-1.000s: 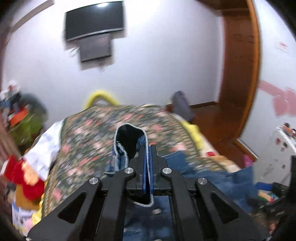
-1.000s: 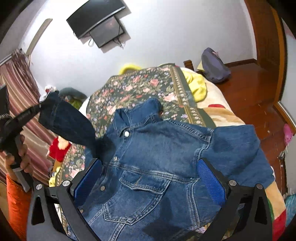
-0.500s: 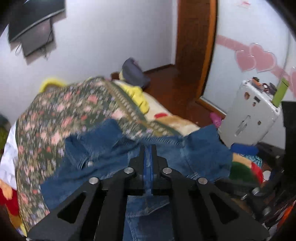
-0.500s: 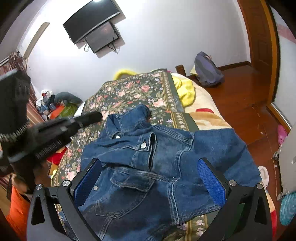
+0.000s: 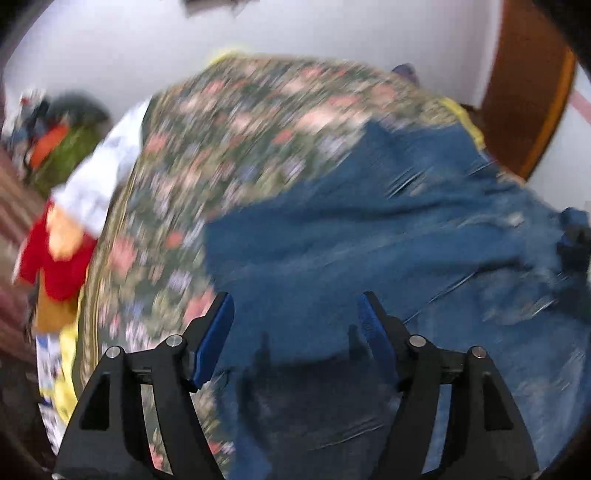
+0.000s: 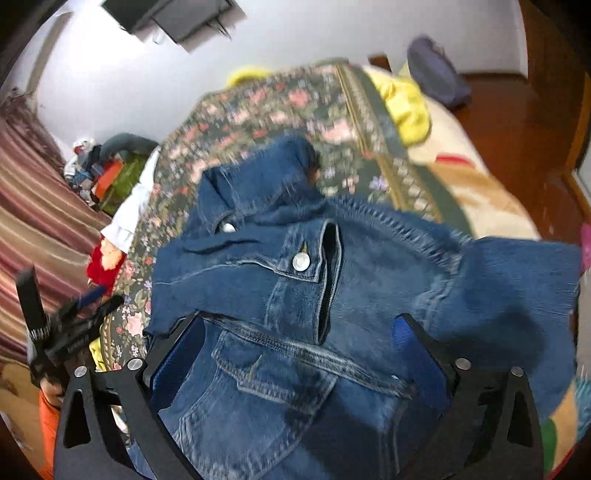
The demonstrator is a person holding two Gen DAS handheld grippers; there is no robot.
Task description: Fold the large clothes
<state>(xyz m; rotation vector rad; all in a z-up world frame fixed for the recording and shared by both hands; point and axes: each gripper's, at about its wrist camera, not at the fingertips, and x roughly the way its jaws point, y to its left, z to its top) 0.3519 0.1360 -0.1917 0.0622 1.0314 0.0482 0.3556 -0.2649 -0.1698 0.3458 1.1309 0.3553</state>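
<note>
- The left tongs [image 5: 295, 317] are opening, nothing between the blue pads, which hang apart above the jacket [image 5: 388, 236]; this view is badly blurred.
- The right tongs [image 6: 299, 336] stand wide and are closing slightly, pads apart over the jacket's [image 6: 332, 288] chest pocket, gripping nothing.
- The jacket, dark blue denim, lies spread on the bed, collar toward the far wall, one sleeve folded across the front so its cuff and metal button [image 6: 301, 261] face up.
- The other sleeve [image 6: 517, 295] reaches toward the bed's right edge.
- Under the jacket is a flowered bedspread [image 6: 266, 110] with a striped border.
- A yellow cloth [image 6: 406, 107] lies on the bed's right side, beyond the jacket.
- A red and yellow toy [image 5: 55, 251] sits at the bed's left edge.
- A dark bag [image 6: 436, 70] rests near the wall, past the bed.
- A screen [image 6: 173, 14] hangs on the white wall.
</note>
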